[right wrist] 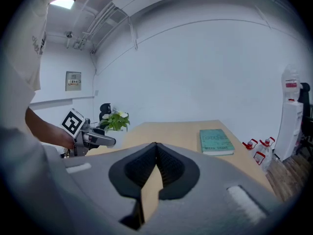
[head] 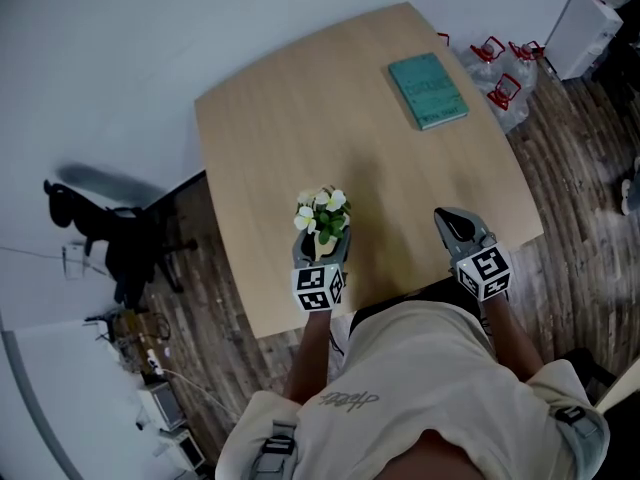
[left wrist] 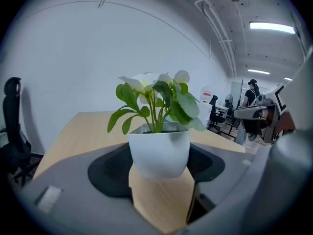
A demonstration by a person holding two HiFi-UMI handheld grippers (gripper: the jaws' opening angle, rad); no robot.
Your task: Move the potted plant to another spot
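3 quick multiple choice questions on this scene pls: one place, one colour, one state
1. Where does the teal book lie?
A) on the table, far right part
B) on the floor
C) on a chair

2. What colour is the potted plant's pot?
A) red
B) white
C) black

3. The right tool's jaws are:
A) wide apart
B) closed on the book
C) together, empty

Answers: 1 A, the head view shows it flat on the wood; 2 B, the left gripper view shows a white pot; 3 C, its pads meet with nothing between.
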